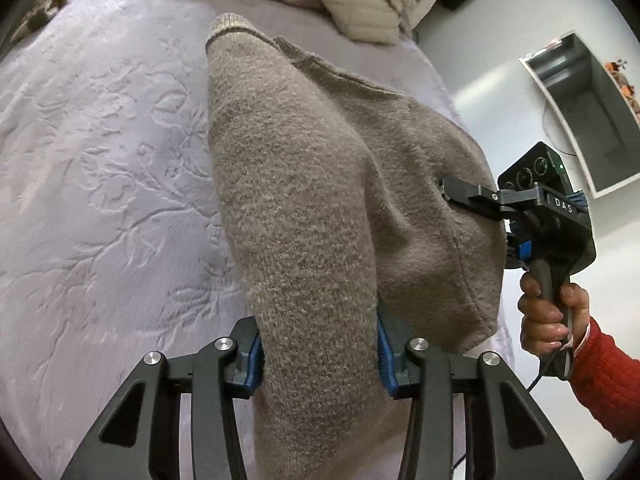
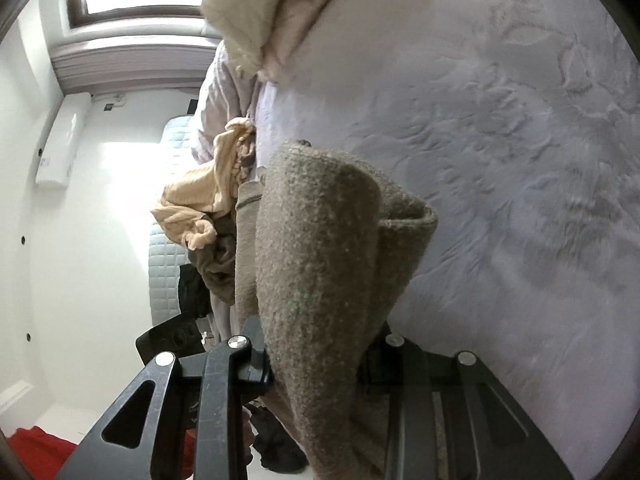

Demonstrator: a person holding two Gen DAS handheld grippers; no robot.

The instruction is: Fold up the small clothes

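Left wrist view: the left gripper (image 1: 320, 356) pinches a nubbly taupe knit sweater (image 1: 304, 184) (blue pads pressed into it), centre frame. At right, the right gripper (image 1: 446, 190) clamps its edge above the embossed lavender blanket (image 1: 100, 140).

Left wrist view close above sweater (image 1: 312, 208), right wrist view alongside, both sharing bedspread (image 1: 100, 140).

The sweater (image 1: 304, 184) is coarse, fuzzy grey-brown knit wool, matt, with a ribbed cuff at 12 o'clock. The bed cover (image 1: 100, 152) beneath is soft lilac plush, embossed with a floral pattern. The left tongs (image 1: 320, 354) are matt black plastic with shiny metal rivets and blue ridged rubber-like pads (image 1: 386, 354).
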